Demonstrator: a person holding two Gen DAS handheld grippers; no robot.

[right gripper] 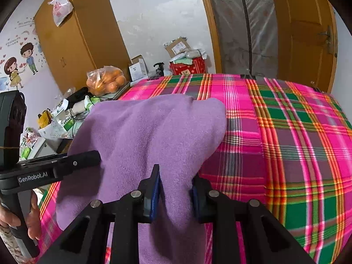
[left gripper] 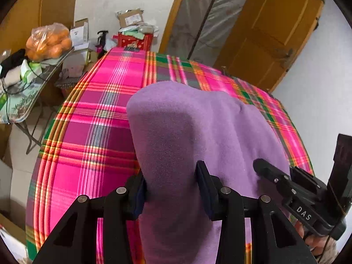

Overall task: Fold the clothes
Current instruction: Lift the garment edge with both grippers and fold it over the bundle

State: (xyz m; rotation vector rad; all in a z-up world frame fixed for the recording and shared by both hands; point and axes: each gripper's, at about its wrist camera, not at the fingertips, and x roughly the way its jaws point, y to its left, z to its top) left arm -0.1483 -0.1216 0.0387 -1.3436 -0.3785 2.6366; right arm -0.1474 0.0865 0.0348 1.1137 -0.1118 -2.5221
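My left gripper [left gripper: 170,189] is clamped on a bunched fold of the purple fleece garment [left gripper: 198,127], cloth filling the gap between its blue-padded fingers [left gripper: 204,189]. My right gripper [right gripper: 175,194] likewise pinches the purple fleece garment [right gripper: 149,132] between its pads. The garment is lifted at my end and drapes forward onto the pink plaid cloth [left gripper: 94,118] covering the bed. Beyond the plaid cloth's far-left corner, a bag of oranges [right gripper: 105,83] sits on a cluttered side table. In the right view, my left hand [right gripper: 33,215] grips its handle beside the plaid cloth's near edge.
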